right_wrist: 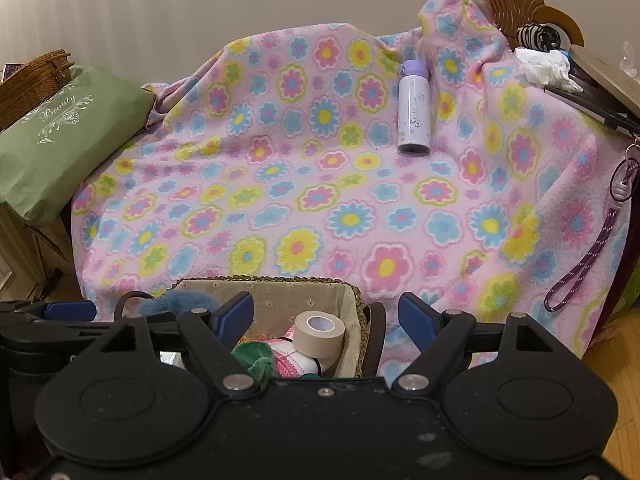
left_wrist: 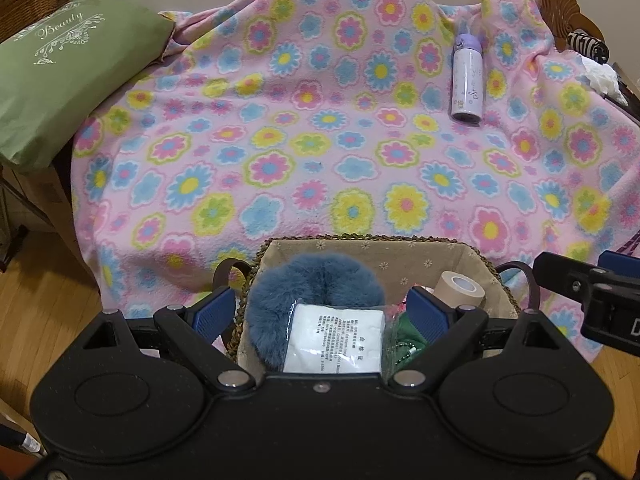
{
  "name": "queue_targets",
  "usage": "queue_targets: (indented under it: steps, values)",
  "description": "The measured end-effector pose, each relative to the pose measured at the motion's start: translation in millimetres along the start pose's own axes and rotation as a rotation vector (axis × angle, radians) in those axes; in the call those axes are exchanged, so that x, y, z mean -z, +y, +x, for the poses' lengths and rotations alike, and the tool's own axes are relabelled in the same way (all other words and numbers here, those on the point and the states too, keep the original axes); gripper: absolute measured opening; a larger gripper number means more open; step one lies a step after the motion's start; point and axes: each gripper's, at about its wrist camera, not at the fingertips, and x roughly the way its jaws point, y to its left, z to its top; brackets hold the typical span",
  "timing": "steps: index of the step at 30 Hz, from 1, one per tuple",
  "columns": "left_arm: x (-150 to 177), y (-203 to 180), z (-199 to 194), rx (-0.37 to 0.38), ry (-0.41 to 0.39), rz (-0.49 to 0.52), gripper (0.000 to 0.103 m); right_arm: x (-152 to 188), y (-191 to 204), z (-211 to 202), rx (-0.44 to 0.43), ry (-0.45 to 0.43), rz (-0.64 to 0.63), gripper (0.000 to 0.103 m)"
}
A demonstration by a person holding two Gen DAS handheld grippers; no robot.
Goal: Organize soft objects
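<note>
Two hand-held grippers, left (left_wrist: 320, 312) and right (right_wrist: 326, 320), both released, empty, above lined basket (left_wrist: 372, 250) at blanket (left_wrist: 320, 140) front edge. Basket holds blue fur piece (left_wrist: 316, 280), white packet (left_wrist: 334, 338) with unreadable print, tape roll (right_wrist: 319, 334). Green cushion (left_wrist: 60, 80) reads "Beauty". Blanket centre unoccupied; purple bottle (left_wrist: 467, 80) far right.

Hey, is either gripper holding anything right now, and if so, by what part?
Nothing is held. The left gripper and right gripper are both open above the basket.
</note>
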Motion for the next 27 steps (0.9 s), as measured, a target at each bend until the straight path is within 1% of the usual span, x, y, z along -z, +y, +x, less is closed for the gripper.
queue_targets:
  steps: [27]
  values:
    - [0.1, 0.0, 0.3, -0.004, 0.007, 0.009, 0.089, 1.1, -0.8, 3.0, 0.000, 0.011, 0.008, 0.081]
